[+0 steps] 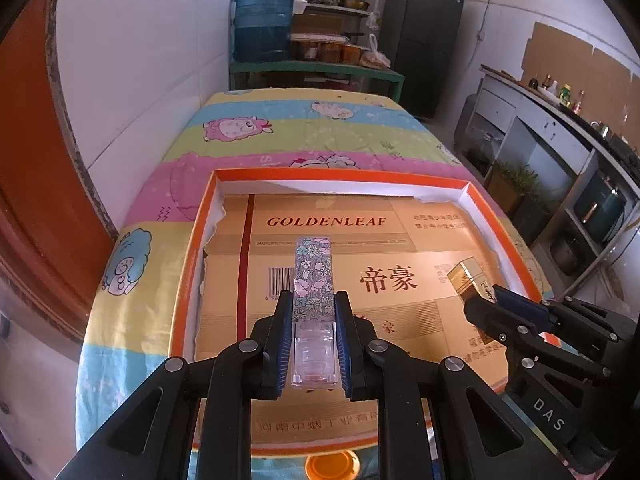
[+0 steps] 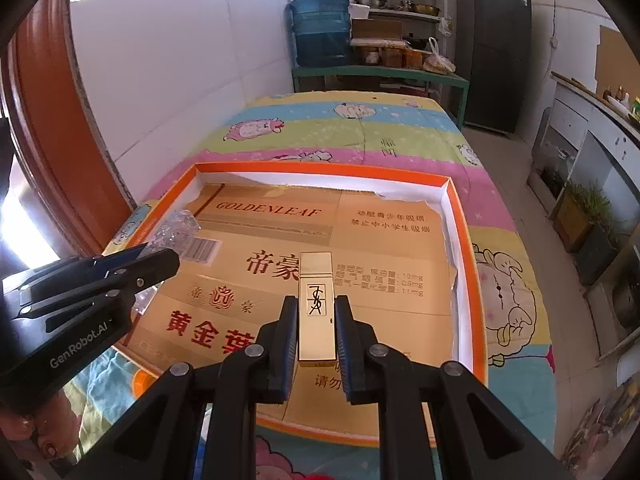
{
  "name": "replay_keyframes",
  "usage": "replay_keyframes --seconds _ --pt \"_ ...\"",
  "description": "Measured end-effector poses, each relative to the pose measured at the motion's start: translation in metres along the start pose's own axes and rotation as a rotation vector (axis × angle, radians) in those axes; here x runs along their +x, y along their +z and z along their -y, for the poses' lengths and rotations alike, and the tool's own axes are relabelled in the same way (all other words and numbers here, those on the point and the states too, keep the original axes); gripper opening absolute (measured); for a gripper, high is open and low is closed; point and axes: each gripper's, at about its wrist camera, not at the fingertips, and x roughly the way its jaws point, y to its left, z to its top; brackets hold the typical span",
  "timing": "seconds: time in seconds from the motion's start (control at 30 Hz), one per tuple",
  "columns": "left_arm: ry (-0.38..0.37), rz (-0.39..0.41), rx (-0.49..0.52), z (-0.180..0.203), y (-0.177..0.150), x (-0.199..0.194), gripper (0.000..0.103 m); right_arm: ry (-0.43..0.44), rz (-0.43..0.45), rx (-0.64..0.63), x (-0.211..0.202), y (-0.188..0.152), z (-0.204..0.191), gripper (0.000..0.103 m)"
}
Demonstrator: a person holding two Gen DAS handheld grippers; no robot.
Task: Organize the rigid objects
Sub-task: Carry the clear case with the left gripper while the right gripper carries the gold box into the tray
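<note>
Two grippers in view, each clamped on one item above an orange-rimmed box (image 1: 192, 264).

Left wrist view: left gripper (image 1: 314, 304) closed tight on a floral-patterned tube (image 1: 313, 268) with a clear plastic base, pads pressing both long sides, tube pointing forward over the box interior. Box lined with flattened gold cardboard (image 1: 360, 240) printed "GOLDENLEAF". Box resting on a tabletop covered by a striped cartoon cloth (image 1: 280, 128). Right gripper (image 1: 486, 292) visible at the right edge, closed on a gold case (image 1: 466, 276), held over the right part of the box. Orange cap (image 1: 332, 466) seen at the bottom edge, just outside the near rim. Blue water jug (image 1: 262, 24) and dark refrigerator (image 1: 420, 40) noted beyond the tabletop.

Right wrist view: right gripper (image 2: 316, 312) closed on the gold case (image 2: 317, 300), logo face up, pads against both sides, case above the cardboard (image 2: 360, 240) toward the right half of the box (image 2: 476, 280). Left gripper (image 2: 160, 260) entering from the left edge over the box's left side, jaws drawn together; clear end of its tube (image 2: 178, 228) glimpsed past the fingers, pattern not discernible here. Cloth (image 2: 360, 128), jug (image 2: 320, 28) and refrigerator (image 2: 496, 48) again in the background.
</note>
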Motion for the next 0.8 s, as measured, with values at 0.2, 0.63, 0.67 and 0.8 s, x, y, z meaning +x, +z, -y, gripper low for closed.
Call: replay_keyframes --seconds 0.2,0.63,0.67,0.8 --pt "0.015 -0.023 0.006 0.000 0.002 0.013 0.020 -0.006 -0.011 0.005 0.007 -0.002 0.002 0.018" --pt "0.024 -0.065 0.009 -0.002 -0.001 0.035 0.020 -0.011 -0.041 0.001 0.020 -0.003 0.003 0.018" --pt "0.023 -0.069 0.007 -0.002 -0.002 0.037 0.020 -0.013 -0.043 0.001 0.021 -0.004 0.003 0.018" --pt "0.019 -0.068 -0.001 -0.002 -0.004 0.039 0.020 -0.013 -0.049 0.003 0.024 -0.004 0.002 0.018"
